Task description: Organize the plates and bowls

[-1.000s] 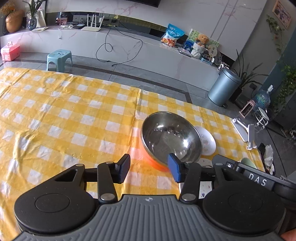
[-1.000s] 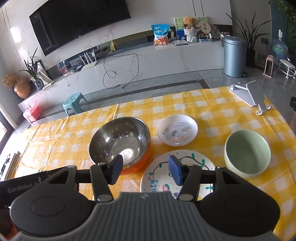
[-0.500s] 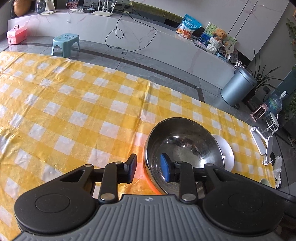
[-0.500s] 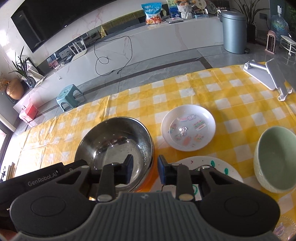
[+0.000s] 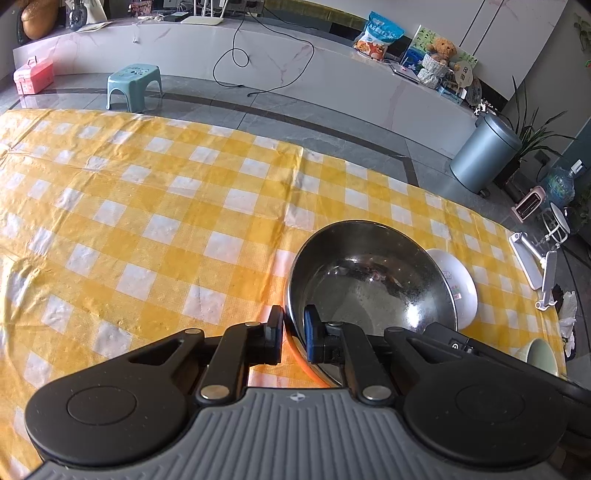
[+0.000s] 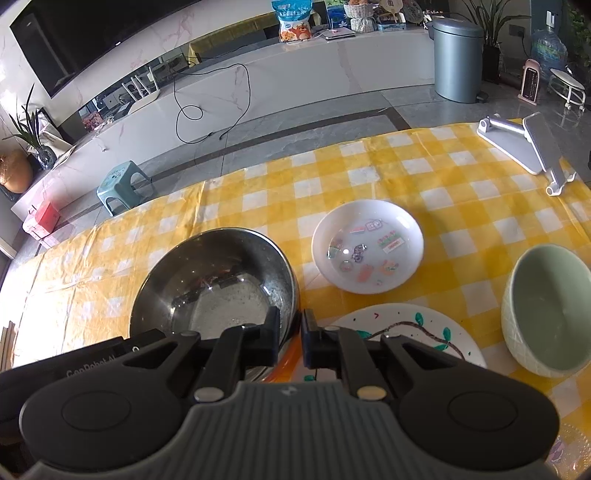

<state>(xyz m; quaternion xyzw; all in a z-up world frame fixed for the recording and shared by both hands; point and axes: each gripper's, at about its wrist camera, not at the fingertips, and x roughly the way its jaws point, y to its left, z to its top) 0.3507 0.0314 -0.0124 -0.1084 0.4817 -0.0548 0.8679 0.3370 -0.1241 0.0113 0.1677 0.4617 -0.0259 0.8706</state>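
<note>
painted plate (image 6: 402,332) half hidden behind right gripper (image 6: 290,336) | left gripper (image 5: 294,335) and right both closing narrow, looks like pinching steel bowl (image 5: 369,280) rim

Setting: the living room of a home, seen from my table. Noted: yellow checked tablecloth (image 5: 155,206) over the table; long white marble-look media bench (image 6: 280,74) along the wall with a large dark television (image 6: 74,33) above it; snack bag (image 5: 377,35) and teddy bear (image 5: 441,48) on the bench; loose black cable (image 6: 207,107) trailing down it; small teal plastic stool (image 5: 133,86) on grey floor tiles; grey pedal bin (image 6: 457,59); potted plants (image 6: 29,129); pink box (image 5: 33,75).
</note>
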